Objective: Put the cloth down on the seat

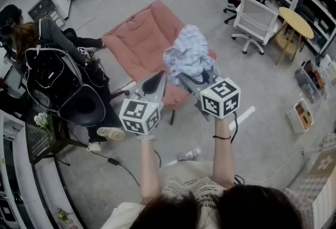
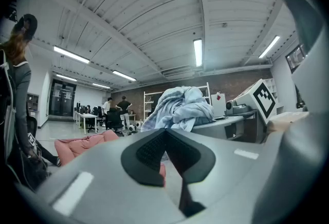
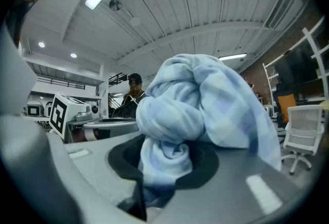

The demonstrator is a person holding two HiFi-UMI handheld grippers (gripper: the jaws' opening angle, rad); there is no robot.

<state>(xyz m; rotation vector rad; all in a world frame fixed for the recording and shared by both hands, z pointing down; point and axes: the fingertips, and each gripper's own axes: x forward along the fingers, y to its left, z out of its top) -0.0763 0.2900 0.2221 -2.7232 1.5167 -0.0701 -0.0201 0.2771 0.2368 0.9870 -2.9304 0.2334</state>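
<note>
you're standing on the grey floor (image 1: 262, 133) with the pink seat (image 1: 139, 39) spread out low in front of you, its padded surface bare and facing up, and that's your target. a person (image 1: 50, 36) sits just beside its left end, so mind that side. the cloth (image 1: 189, 54), pale blue check and bunched into a loose ball, hangs over the near right part of the seat as your head view has it. i can't tell whether a trailing fold brushes the cushion, but the bulk is clearly up off it. your right hand-held gripper (image 3: 163, 166) has it: jaws part-way closed and clamped on a thick wad of fabric, the rest billowing over the top of them. your left hand-held gripper (image 2: 165, 138) rides alongside, jaws brought together at the tips with nothing between them, pointing toward the seat. so by my read you're in the carry, right at the point of lowering, and the put-down is not yet done. next move, i'd say: bring the right one down and a touch forward until the bundle rests on the middle of the cushion. then let the jaws go wide and draw straight back, so no fold snags a pad and drags the cloth off the edge.
</note>
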